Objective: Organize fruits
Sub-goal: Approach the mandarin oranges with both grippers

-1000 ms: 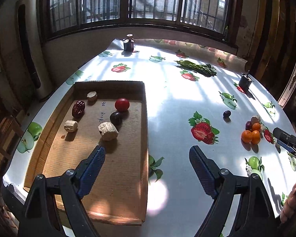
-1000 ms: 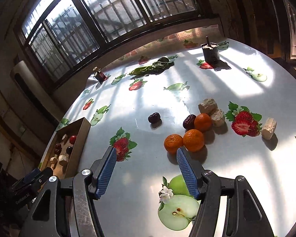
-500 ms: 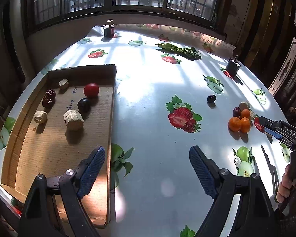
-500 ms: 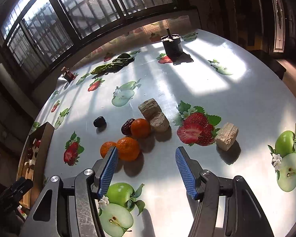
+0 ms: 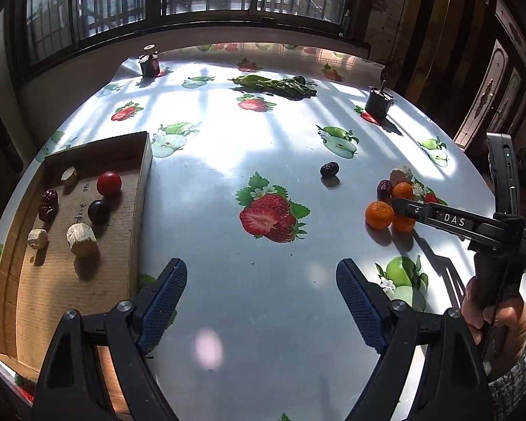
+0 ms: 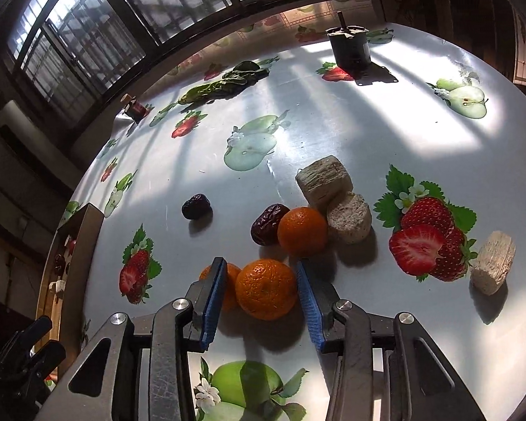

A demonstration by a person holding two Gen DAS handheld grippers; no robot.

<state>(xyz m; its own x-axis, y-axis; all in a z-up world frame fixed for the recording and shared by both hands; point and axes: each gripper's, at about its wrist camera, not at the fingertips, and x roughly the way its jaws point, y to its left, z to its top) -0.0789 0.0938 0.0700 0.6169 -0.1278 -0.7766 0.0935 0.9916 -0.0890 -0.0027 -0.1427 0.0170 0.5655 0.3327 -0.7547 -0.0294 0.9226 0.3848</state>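
My right gripper (image 6: 261,272) is open with its jaws on either side of an orange mandarin (image 6: 265,289) lying on the table; the pads sit close to it without clearly pressing. Two more mandarins (image 6: 302,231) (image 6: 229,286), a red date (image 6: 268,222), a dark date (image 6: 195,206) and beige chunks (image 6: 324,179) lie around it. My left gripper (image 5: 261,286) is open and empty above the table, right of a cardboard tray (image 5: 136,189) holding a red fruit (image 5: 109,182), a dark fruit (image 5: 98,211), a date (image 5: 48,204) and beige chunks (image 5: 81,234). The right gripper also shows in the left wrist view (image 5: 398,207).
A dark cup (image 6: 349,49) stands at the far right of the table, a small jar (image 5: 149,65) at the far left, and green leaves (image 5: 275,84) lie at the back. Another beige chunk (image 6: 492,266) lies right of a printed strawberry.
My right gripper has moved forward and down until its jaws straddle the mandarin. My left gripper has swung right, away from over the tray.
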